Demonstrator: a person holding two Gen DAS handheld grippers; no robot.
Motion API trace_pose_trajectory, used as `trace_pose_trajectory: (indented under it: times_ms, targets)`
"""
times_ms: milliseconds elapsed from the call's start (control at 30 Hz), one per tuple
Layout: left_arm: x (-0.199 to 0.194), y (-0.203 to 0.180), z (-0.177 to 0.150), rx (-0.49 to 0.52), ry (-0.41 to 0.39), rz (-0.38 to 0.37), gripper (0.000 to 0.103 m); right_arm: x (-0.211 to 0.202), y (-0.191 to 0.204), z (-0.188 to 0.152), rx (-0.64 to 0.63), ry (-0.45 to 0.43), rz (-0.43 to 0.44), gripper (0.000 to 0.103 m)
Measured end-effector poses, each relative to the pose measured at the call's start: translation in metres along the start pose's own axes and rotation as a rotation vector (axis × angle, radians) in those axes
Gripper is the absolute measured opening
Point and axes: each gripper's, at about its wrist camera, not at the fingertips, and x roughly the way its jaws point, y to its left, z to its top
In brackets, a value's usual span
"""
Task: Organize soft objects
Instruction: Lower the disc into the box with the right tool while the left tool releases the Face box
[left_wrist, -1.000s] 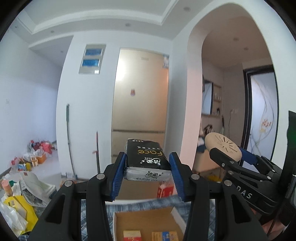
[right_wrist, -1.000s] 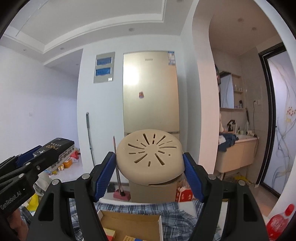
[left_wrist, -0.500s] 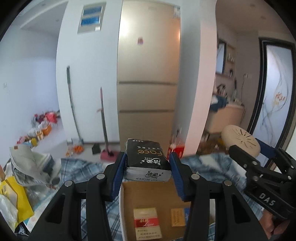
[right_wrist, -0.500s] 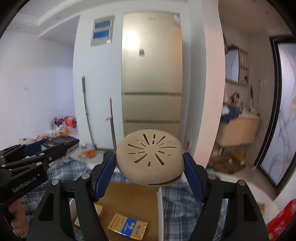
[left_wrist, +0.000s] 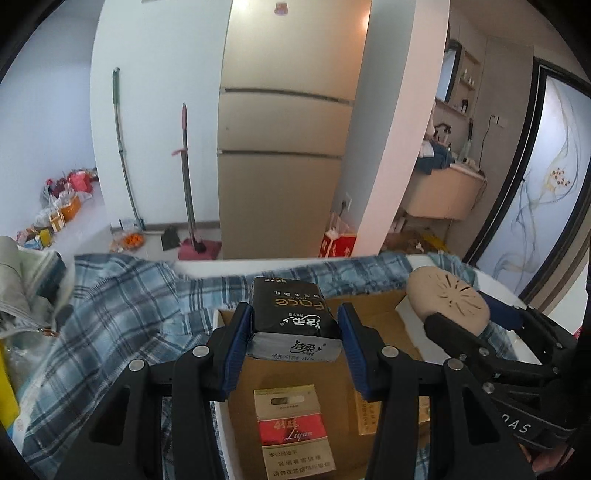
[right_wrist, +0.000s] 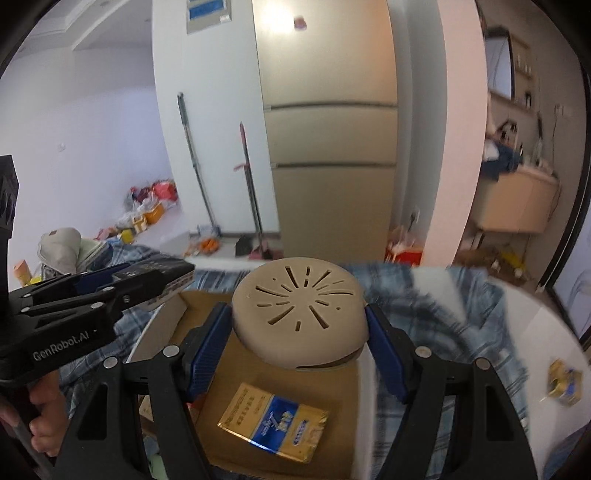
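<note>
My left gripper (left_wrist: 293, 332) is shut on a black tissue pack (left_wrist: 291, 317) and holds it over the open cardboard box (left_wrist: 373, 314). A round beige cushion with slits (right_wrist: 299, 317) sits between the blue pads of my right gripper (right_wrist: 297, 332), which is shut on it above the same box (right_wrist: 195, 302). In the left wrist view the cushion (left_wrist: 447, 302) shows at the right, over the box's right flap. In the right wrist view the tissue pack (right_wrist: 166, 269) shows at the left, over the box's left side.
Inside the box lie a red and white packet (left_wrist: 291, 435) and a gold and blue packet (right_wrist: 273, 428). The box stands on a blue plaid cloth (left_wrist: 122, 317) over a white table. Another gold packet (right_wrist: 563, 380) lies on the table's right. A fridge (left_wrist: 284, 147) stands behind.
Both grippers have tilted down and sunk toward the box with their loads still held. The view went from the ceiling and wall to the table, the box and its packets.
</note>
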Motion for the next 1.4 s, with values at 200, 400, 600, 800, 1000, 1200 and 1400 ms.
trace_pose_trajectory:
  times_ms: [200, 400, 600, 800, 1000, 1200, 1400]
  targets:
    - [0.026, 0.003, -0.013, 0.020, 0.086, -0.010, 0.050, 0.019, 0.002, -0.011, -0.046, 0.045, -0.057, 0.072]
    - [0.047, 0.003, -0.024, 0.046, 0.151, -0.001, 0.050, 0.035, -0.005, -0.016, -0.018, 0.111, -0.020, 0.072]
    - [0.054, 0.008, -0.028, 0.014, 0.164, 0.010, 0.050, 0.041, -0.003, -0.019, -0.024, 0.130, -0.018, 0.072]
    - [0.061, 0.012, -0.029, 0.005, 0.175, 0.010, 0.050, 0.053, -0.009, -0.025, -0.001, 0.187, 0.000, 0.072]
    - [0.059, 0.007, -0.029, 0.024, 0.168, 0.014, 0.067, 0.058, -0.004, -0.027, -0.017, 0.197, -0.005, 0.072]
    - [0.047, 0.006, -0.025, 0.023, 0.100, 0.019, 0.083, 0.063, -0.006, -0.029, 0.004, 0.213, 0.014, 0.075]
    - [0.032, 0.002, -0.020, 0.049, 0.009, 0.039, 0.087, 0.068, -0.004, -0.032, -0.005, 0.235, 0.001, 0.079]
